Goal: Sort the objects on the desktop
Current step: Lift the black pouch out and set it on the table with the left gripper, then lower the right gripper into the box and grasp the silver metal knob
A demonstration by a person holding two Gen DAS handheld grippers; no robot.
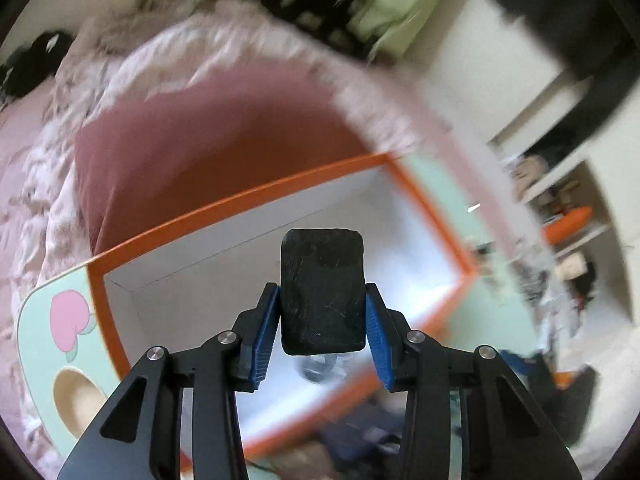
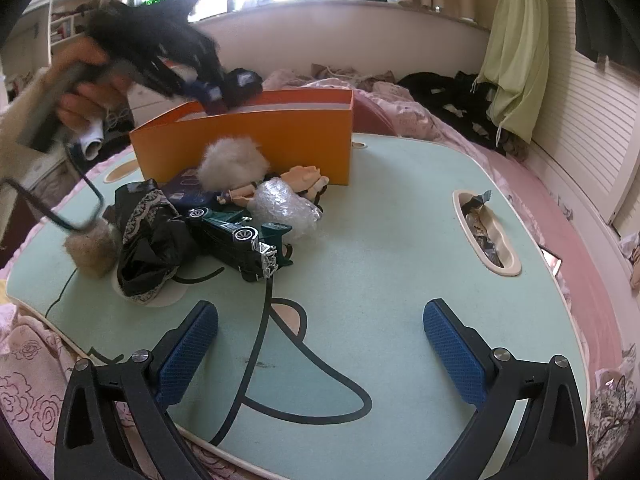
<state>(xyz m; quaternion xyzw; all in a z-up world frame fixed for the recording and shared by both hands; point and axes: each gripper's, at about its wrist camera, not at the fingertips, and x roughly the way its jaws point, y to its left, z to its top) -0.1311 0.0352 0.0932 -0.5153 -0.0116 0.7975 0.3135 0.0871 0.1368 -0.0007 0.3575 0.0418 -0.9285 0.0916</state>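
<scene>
Two grippers are in view. Most of the mint-green table from 12 to 3 o'clock of the wide-open, empty right gripper is bare up to its cream edge; clutter sits at 10 to 11 o'clock around a green toy car. Beyond it, the left gripper is clamped on a matte black rounded block over the orange box, whose white interior looks roomy.

A matt, rough-grained black block is pressed between ribbed blue pads. The orange box looks like smooth matt card, the toy car glossy with chromed trim.
</scene>
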